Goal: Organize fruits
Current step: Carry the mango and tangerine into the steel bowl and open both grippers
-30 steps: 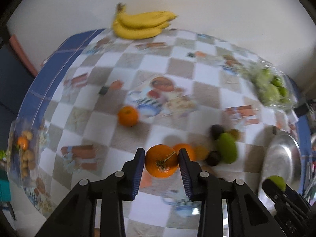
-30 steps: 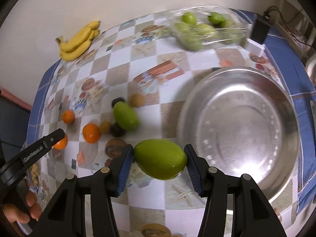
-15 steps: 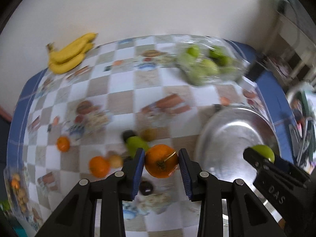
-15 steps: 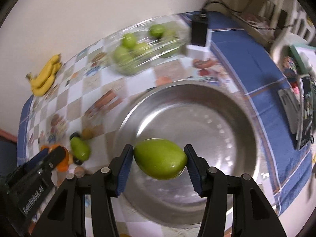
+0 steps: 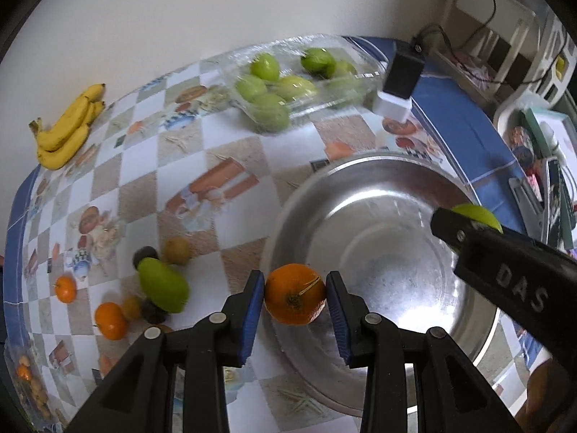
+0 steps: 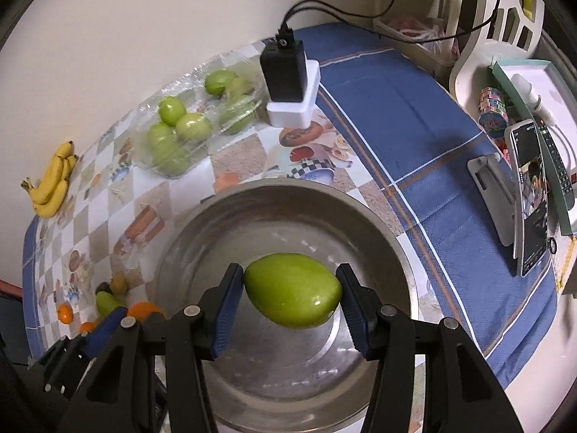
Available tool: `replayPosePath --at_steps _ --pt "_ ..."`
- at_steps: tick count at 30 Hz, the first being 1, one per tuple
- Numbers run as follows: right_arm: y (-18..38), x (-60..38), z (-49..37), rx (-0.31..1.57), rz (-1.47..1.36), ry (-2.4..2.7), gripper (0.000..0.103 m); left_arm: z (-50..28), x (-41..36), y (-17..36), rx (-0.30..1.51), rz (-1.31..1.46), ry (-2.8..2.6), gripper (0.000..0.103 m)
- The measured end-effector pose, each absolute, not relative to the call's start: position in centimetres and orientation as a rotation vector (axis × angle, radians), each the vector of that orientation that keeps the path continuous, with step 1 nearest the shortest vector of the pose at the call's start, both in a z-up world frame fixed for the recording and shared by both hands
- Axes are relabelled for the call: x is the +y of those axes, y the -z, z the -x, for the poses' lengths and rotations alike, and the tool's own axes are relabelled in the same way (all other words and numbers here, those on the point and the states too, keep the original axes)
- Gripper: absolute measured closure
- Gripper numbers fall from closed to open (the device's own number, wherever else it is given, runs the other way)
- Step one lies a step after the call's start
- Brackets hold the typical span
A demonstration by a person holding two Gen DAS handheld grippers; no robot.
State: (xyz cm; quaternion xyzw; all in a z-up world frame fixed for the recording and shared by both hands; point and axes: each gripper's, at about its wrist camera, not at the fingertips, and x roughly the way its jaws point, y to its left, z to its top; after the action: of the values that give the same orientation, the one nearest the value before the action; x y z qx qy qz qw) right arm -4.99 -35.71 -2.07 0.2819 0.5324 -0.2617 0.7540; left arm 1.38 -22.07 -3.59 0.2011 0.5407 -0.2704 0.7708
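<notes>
We see the left claw [image 5: 295, 301] clamped on an orange [image 5: 295, 294] at the steel bowl's [image 5: 364, 169] rim, the right claw [image 6: 290, 297] clamped on a green mango [image 6: 293, 290] above it, and only the right view shows a phone [image 6: 532, 209] beside.

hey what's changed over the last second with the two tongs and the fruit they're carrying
Both tongs swung from the loose fruit toward the steel bowl. The right tongs now hold the green mango over its middle; the left tongs hold the orange at its near rim. Both grips stayed shut; nothing was released. The bananas stayed put.
</notes>
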Motion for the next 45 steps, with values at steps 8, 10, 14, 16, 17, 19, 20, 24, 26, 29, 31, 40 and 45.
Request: replayPosePath --at_steps 8,10,14,16,17,19,20,24,26,29,31,40,45 --pt "5.6 -37.3 5.4 1.228 -0.675 0.625 0.048 -0.7 -23.0 4.6 1.181 -0.461 0.613 0.065" --pt "6.1 -37.7 5.6 1.235 -0.682 0.638 0.048 -0.5 -23.2 4.8 1.184 -0.468 0.617 0.065" --pt "6.6 -37.9 5.8 1.249 -0.685 0.65 0.048 -0.1 -23.6 5.6 1.194 -0.494 0.624 0.065" --pt "6.6 -37.9 5.8 1.255 -0.685 0.649 0.048 0.2 -23.8 6.1 1.2 -0.512 0.625 0.065" --pt "6.7 -37.9 5.7 1.258 -0.686 0.645 0.048 0.3 -23.9 6.3 1.203 -0.518 0.626 0.065" --pt "6.8 -37.8 5.8 1.262 -0.689 0.638 0.048 0.6 -24.1 6.7 1.209 -0.533 0.631 0.065" --pt "6.8 -37.8 5.8 1.266 -0.687 0.637 0.048 0.7 -24.1 6.8 1.21 -0.537 0.632 0.065" --pt "7.4 -37.4 5.7 1.294 -0.674 0.631 0.048 1.0 -24.4 7.5 1.218 -0.555 0.63 0.064" --pt "7.5 -37.3 5.7 1.302 -0.67 0.629 0.048 1.0 -24.5 7.4 1.215 -0.557 0.63 0.064" --pt "7.5 -37.1 5.7 1.303 -0.66 0.631 0.048 0.9 -24.6 7.5 1.217 -0.555 0.628 0.064" --pt "7.4 -37.0 5.7 1.305 -0.656 0.63 0.048 0.9 -24.6 7.5 1.218 -0.559 0.627 0.064" --pt "5.9 -36.6 4.7 1.28 -0.629 0.62 0.04 1.1 -24.8 6.5 1.213 -0.545 0.648 0.056" --pt "3.4 -36.2 4.8 1.234 -0.598 0.621 0.039 0.9 -24.6 5.2 1.211 -0.506 0.665 0.052"
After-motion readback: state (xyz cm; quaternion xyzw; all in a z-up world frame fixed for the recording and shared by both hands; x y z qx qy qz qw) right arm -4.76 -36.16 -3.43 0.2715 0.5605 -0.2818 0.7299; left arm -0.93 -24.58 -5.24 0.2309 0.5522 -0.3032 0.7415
